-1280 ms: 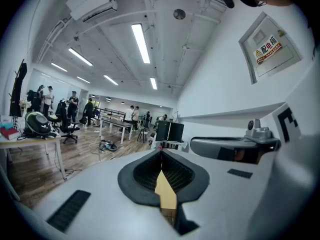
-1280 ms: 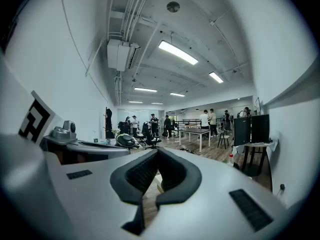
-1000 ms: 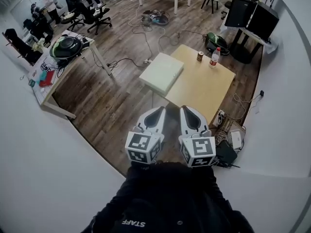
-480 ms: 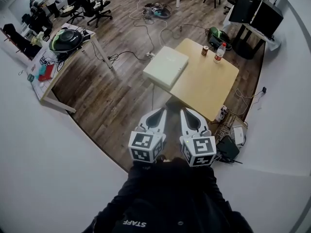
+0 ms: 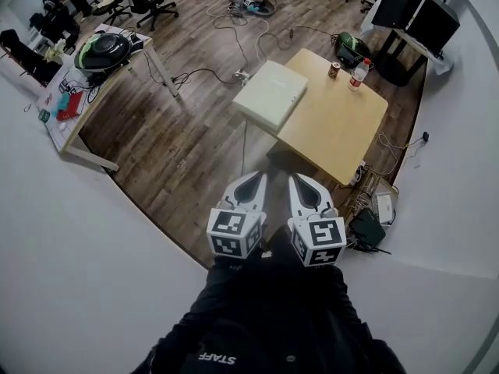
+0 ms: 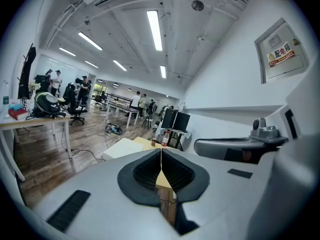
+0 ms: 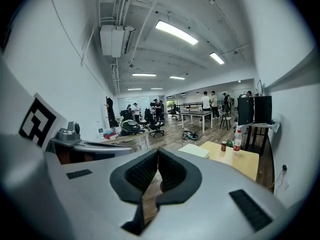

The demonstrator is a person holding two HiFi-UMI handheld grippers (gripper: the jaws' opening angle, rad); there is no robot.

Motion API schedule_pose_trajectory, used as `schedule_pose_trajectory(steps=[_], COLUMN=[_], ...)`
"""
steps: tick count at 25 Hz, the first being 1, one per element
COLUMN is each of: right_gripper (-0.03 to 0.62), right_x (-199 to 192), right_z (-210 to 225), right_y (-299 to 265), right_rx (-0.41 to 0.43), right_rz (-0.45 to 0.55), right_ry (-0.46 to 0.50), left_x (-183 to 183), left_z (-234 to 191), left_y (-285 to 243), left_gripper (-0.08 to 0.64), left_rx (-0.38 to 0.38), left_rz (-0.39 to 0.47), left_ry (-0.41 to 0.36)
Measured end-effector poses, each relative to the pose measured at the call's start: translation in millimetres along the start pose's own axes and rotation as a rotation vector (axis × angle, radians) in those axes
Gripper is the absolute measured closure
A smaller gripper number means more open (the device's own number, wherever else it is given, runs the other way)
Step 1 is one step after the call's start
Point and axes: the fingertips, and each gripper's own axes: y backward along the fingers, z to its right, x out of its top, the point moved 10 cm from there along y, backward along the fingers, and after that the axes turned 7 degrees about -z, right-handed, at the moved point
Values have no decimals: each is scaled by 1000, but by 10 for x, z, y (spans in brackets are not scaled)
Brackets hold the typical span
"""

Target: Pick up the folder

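The folder [image 5: 270, 93] is a pale, flat, squarish case lying on the near left corner of a light wooden table [image 5: 335, 127], partly overhanging its edge. It also shows small in the left gripper view [image 6: 122, 147] and the right gripper view [image 7: 194, 150]. My left gripper [image 5: 250, 178] and right gripper [image 5: 301, 179] are held side by side close to my body, well short of the table. Both point toward it and slightly down. In the left gripper view the left gripper [image 6: 161, 152] is shut and holds nothing. The right gripper [image 7: 158, 152] is shut too, and holds nothing.
A can [image 5: 334, 69] and a bottle [image 5: 359, 74] stand at the table's far end. Dark monitors [image 5: 413, 14] stand beyond. A cluttered desk [image 5: 90, 92] is at the left, cables cross the wooden floor, and adapters [image 5: 373, 213] lie right of the table. White walls flank me.
In the head view the table and folder have slid up and to the right. Both grippers stay shut and side by side, slightly lower in the picture.
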Motion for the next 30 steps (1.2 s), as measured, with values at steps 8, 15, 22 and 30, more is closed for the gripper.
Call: schedule_pose_trajectory(steps=[8, 15, 22, 30], right_gripper=[569, 569, 569, 569], right_x=[-21, 222, 714, 898], right_z=[217, 761, 1457, 2220], right_y=[-277, -924, -1567, -2132], right_rx=[-15, 20, 31, 41], right_rz=[-45, -35, -19, -52], right_ry=[-26, -43, -41, -69], left_x=[-13, 323, 978, 1303], left_z=[-133, -375, -561, -703], left_y=[-349, -1067, -1929, -2809], left_gripper=[525, 525, 525, 525], left_rx=[-20, 18, 23, 29], left_rz=[-51, -69, -60, -110], left_ry=[25, 17, -3, -5])
